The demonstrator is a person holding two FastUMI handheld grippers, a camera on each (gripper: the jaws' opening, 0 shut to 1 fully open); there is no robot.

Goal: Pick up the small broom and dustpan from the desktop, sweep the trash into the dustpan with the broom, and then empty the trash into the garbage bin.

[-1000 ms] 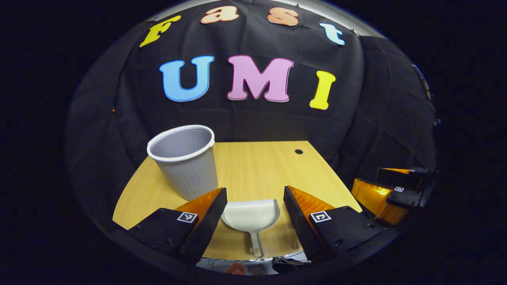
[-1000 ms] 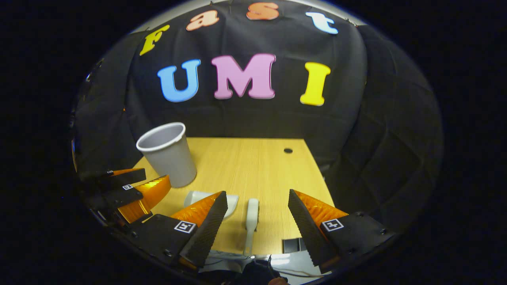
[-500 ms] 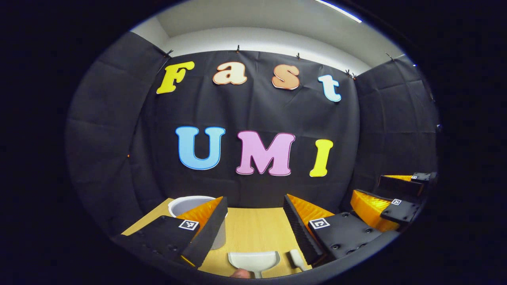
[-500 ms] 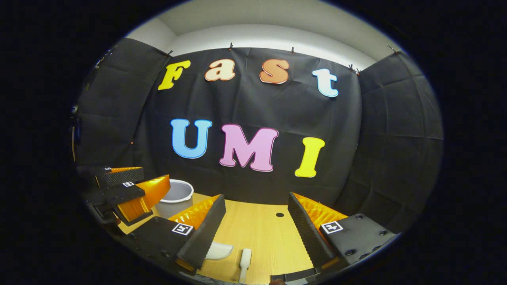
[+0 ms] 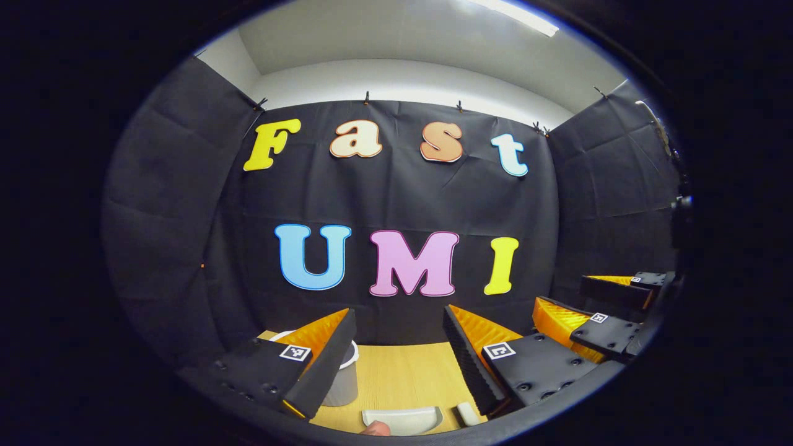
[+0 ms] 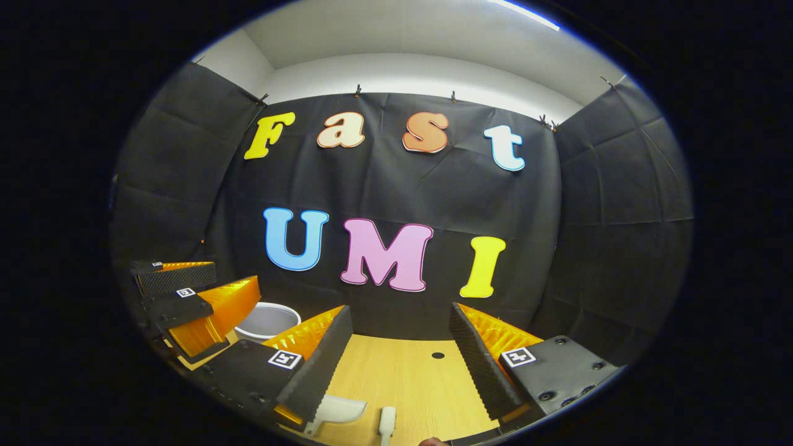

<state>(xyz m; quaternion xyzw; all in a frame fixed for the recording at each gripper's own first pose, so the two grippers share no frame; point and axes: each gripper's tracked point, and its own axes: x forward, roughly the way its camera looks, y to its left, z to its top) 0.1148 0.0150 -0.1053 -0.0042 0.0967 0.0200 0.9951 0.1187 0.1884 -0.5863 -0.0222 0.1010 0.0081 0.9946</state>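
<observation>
Left hand-held gripper point(image 5: 394, 356) & right hand-held gripper point(image 6: 399, 353): both spread wide, nothing between the ribbed black pads w/ orange backs, aimed level at the wall. Below on the wood-grain bench point(image 6: 396, 378): white plastic dustpan point(image 5: 403, 419), broom point(image 6: 387, 421) just beside it, round grey garbage bin point(image 6: 267, 322) at left.

desk point(image 5: 396, 378): yellow-tan wood grain, one small dark hole point(image 6: 438, 355)
bin point(image 6: 267, 322): pale grey, white rim
dustpan point(image 5: 403, 419): white-grey
broom point(image 6: 387, 423): white handle
left tongs point(image 5: 396, 356): black ribbed pads, orange ridged backs, black bodies with square black-and-white markers
right tongs point(image 6: 399, 365): same black, orange, and markers
ceiling point(image 5: 403, 37): pale grey
</observation>
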